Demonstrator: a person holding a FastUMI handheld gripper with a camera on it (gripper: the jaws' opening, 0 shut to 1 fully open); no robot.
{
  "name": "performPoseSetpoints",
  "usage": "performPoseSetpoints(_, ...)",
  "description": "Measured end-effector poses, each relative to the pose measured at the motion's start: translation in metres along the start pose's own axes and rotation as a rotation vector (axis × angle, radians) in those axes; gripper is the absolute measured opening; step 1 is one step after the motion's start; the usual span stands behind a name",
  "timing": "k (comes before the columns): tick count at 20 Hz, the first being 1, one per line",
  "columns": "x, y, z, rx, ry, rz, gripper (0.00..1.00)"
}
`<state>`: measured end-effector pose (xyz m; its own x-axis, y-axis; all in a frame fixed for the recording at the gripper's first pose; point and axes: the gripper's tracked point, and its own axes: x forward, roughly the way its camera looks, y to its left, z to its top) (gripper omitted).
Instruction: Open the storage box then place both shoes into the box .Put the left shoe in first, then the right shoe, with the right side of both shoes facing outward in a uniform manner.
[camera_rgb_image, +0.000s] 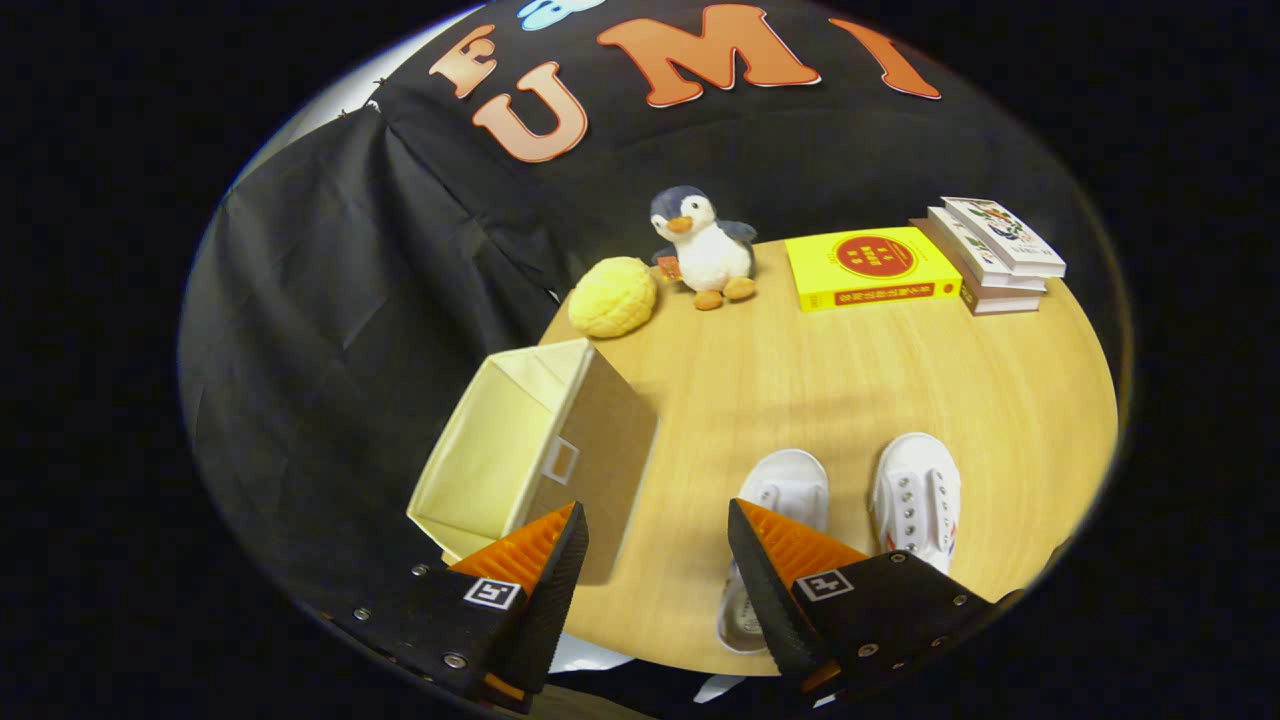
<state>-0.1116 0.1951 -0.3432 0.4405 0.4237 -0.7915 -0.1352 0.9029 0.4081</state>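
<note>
A beige fabric storage box stands open on the wooden table, just ahead of my left finger, with its inside bare. Two white shoes lie side by side ahead of my right finger. One shoe is partly hidden behind that finger, toe pointing away. The other shoe lies to its right, laces and eyelets showing. My gripper hovers above the table's near edge, open, with nothing between its fingers.
At the table's far side sit a yellow round plush, a penguin plush, a yellow book and a stack of books. Bare wood lies between the box and the shoes.
</note>
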Motion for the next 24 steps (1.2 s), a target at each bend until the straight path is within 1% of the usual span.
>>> performPoseSetpoints(2, -0.001, -0.027, -0.029, -0.036, 0.042, -0.057, 0.85)
performPoseSetpoints(4, 0.001, -0.047, -0.049, -0.051, 0.071, -0.084, 0.84)
performPoseSetpoints(5, 0.002, -0.052, -0.059, -0.045, 0.084, -0.088, 0.78)
performPoseSetpoints(7, 0.008, -0.062, -0.068, -0.045, 0.095, -0.089, 0.73)
performPoseSetpoints(8, 0.013, -0.068, -0.070, -0.059, 0.094, -0.099, 0.71)
performPoseSetpoints(10, 0.027, -0.081, -0.078, -0.083, 0.109, -0.133, 0.65)
performPoseSetpoints(11, 0.034, -0.084, -0.084, -0.086, 0.119, -0.147, 0.59)
performPoseSetpoints(12, 0.039, -0.088, -0.086, -0.087, 0.121, -0.163, 0.55)
performPoseSetpoints(13, 0.045, -0.091, -0.086, -0.087, 0.117, -0.180, 0.49)
performPoseSetpoints(15, 0.053, -0.098, -0.088, -0.095, 0.125, -0.216, 0.42)
performPoseSetpoints(17, 0.061, -0.099, -0.083, -0.109, 0.115, -0.227, 0.38)
performPoseSetpoints(20, 0.075, -0.097, -0.079, -0.082, 0.096, -0.225, 0.30)
performPoseSetpoints(23, 0.084, -0.103, -0.079, -0.088, 0.105, -0.263, 0.23)
performPoseSetpoints(24, 0.086, -0.106, -0.080, -0.083, 0.108, -0.273, 0.23)
